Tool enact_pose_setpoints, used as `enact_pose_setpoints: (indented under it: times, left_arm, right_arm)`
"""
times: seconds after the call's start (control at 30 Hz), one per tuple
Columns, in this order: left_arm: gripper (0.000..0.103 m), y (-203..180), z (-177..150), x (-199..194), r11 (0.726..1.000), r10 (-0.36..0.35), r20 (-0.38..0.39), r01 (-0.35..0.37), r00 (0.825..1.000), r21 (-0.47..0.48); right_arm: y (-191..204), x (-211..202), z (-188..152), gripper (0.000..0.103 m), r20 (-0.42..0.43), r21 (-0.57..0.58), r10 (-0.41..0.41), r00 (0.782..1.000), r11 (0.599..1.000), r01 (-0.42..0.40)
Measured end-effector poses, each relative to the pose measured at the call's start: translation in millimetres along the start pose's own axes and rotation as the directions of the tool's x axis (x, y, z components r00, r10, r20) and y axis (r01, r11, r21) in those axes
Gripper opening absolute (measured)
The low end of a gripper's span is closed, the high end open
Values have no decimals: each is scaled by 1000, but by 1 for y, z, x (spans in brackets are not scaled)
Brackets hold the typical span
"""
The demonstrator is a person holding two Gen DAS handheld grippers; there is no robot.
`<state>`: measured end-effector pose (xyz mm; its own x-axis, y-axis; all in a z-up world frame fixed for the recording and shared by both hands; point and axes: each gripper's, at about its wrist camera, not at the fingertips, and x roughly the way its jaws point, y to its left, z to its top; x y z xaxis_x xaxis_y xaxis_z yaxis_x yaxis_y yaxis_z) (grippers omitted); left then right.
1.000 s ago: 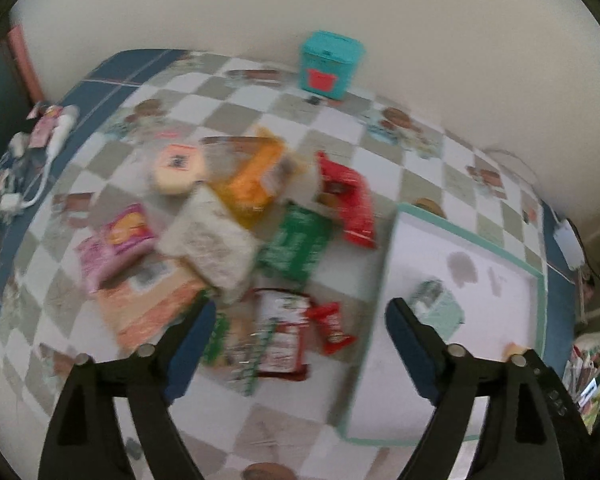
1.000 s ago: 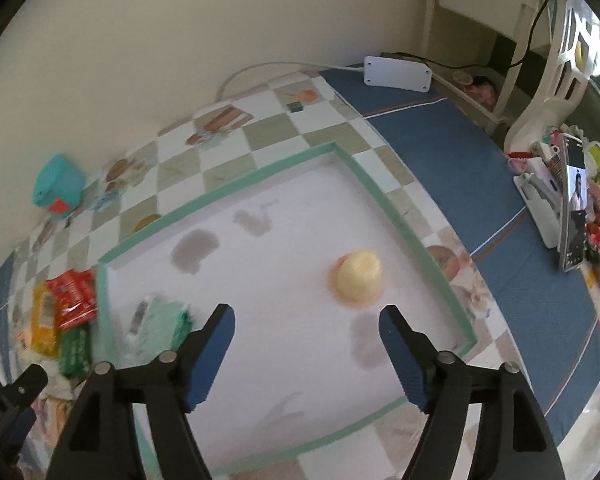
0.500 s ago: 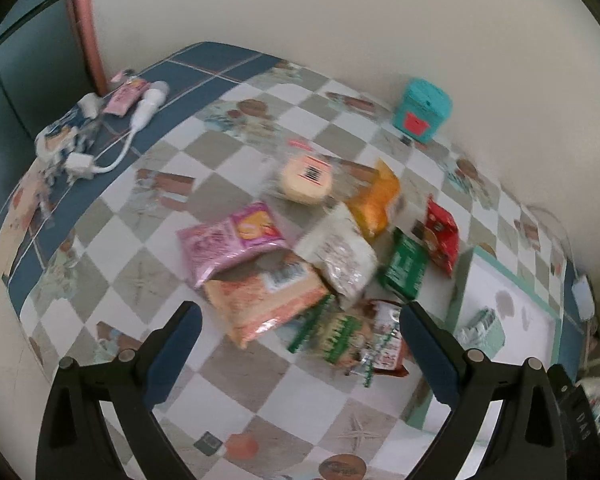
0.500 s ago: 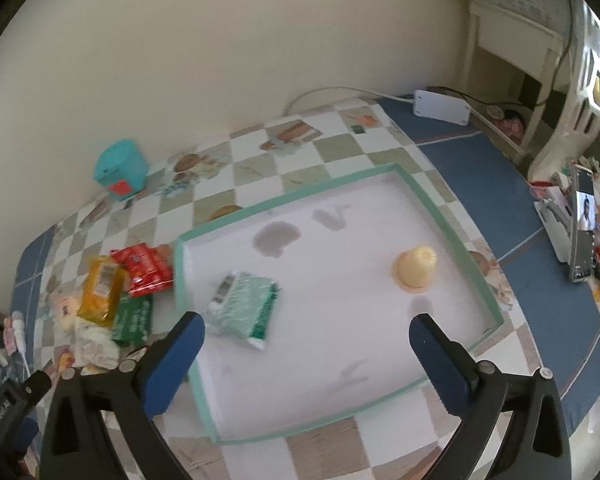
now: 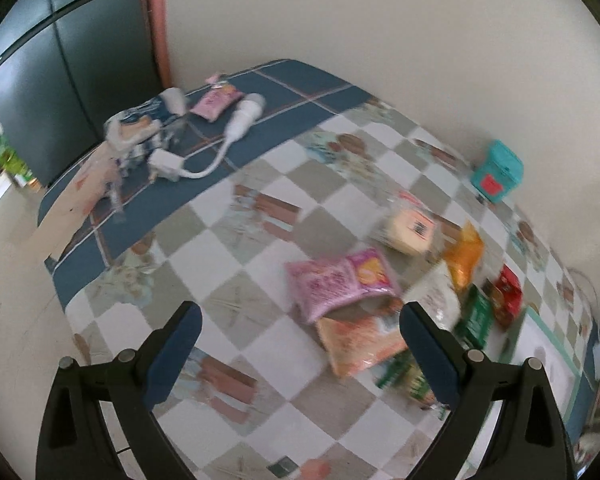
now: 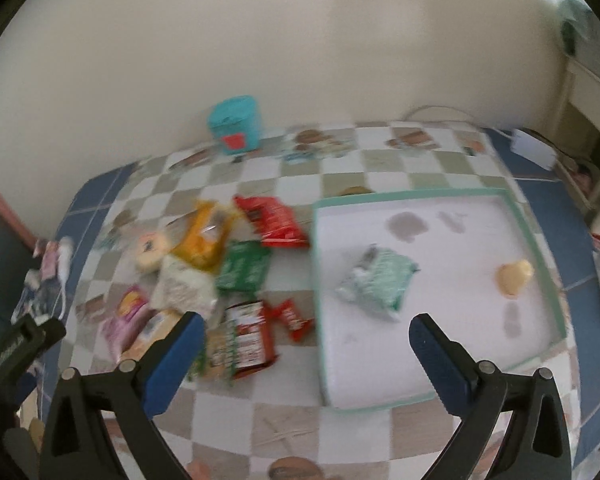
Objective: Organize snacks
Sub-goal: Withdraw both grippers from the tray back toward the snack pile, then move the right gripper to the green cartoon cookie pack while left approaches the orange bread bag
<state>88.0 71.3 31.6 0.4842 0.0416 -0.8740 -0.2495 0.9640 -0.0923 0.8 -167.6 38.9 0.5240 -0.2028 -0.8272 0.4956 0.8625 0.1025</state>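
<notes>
A heap of snack packets lies on the checked tablecloth: a pink bag [image 5: 340, 280], an orange-pink bag [image 5: 360, 344], a yellow bag [image 6: 204, 236], a red packet [image 6: 274, 222], a green packet [image 6: 244, 266] and a small red bar [image 6: 294, 318]. To its right sits a white tray with a green rim [image 6: 315, 280], holding a mint-green packet [image 6: 380, 280] and a pale yellow cup-shaped snack [image 6: 514, 276]. My left gripper [image 5: 300, 344] hangs open above the cloth, left of the heap. My right gripper [image 6: 306, 356] stands wide open and empty, over the tray's near left edge.
A teal box [image 6: 234, 124] stands by the wall. Cables, a white plug [image 5: 164, 162] and a small pink packet [image 5: 216, 100] lie at the table's far left on the blue border. A white power strip [image 6: 534, 148] lies at the far right. A dark cabinet [image 5: 60, 64] stands beyond the left end.
Both grippers have swung left and pulled back a little higher. The right gripper opened wider and left the yellow snack in the tray. The left view now takes in the table's left end.
</notes>
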Motion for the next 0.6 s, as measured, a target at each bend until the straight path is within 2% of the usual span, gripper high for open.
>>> enact_pose_setpoints:
  times: [0.27, 0.47, 0.6]
  left_arm:
    - [99, 31, 8, 15, 995, 25, -32, -28, 999, -94]
    - [99, 19, 3, 35, 997, 5, -89, -12, 996, -77]
    - [99, 3, -6, 59, 999, -13, -161, 5, 987, -49]
  right_arm:
    - [27, 27, -9, 103, -78, -35, 78, 994, 996, -81]
    - [23, 60, -18, 103, -152, -26, 68, 986, 997, -73]
    - [16, 78, -20, 103, -189, -8, 60, 980, 998, -63]
